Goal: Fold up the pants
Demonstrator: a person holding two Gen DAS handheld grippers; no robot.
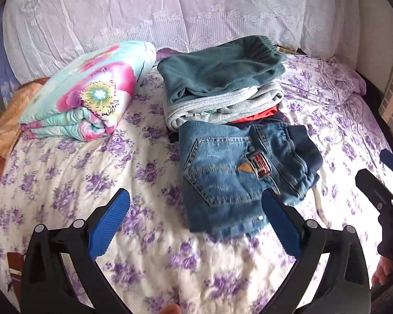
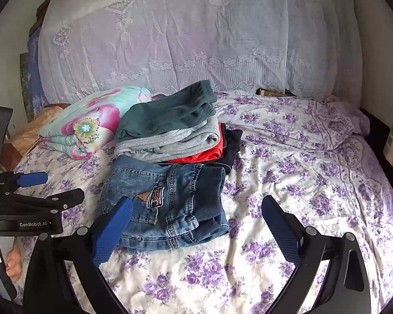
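Folded blue jeans lie on the flowered bed sheet, in front of a stack of folded clothes with teal pants on top, grey below, red and dark ones underneath. My left gripper is open and empty, just in front of the jeans' near edge. My right gripper is open and empty, with the jeans by its left finger. The stack also shows in the right wrist view. Each gripper shows at the edge of the other's view.
A folded flowered quilt lies left of the stack. A lace-covered headboard or pillow bank stands behind. A brown paper bag sits at the bed's left edge. The bed's right half holds only the sheet.
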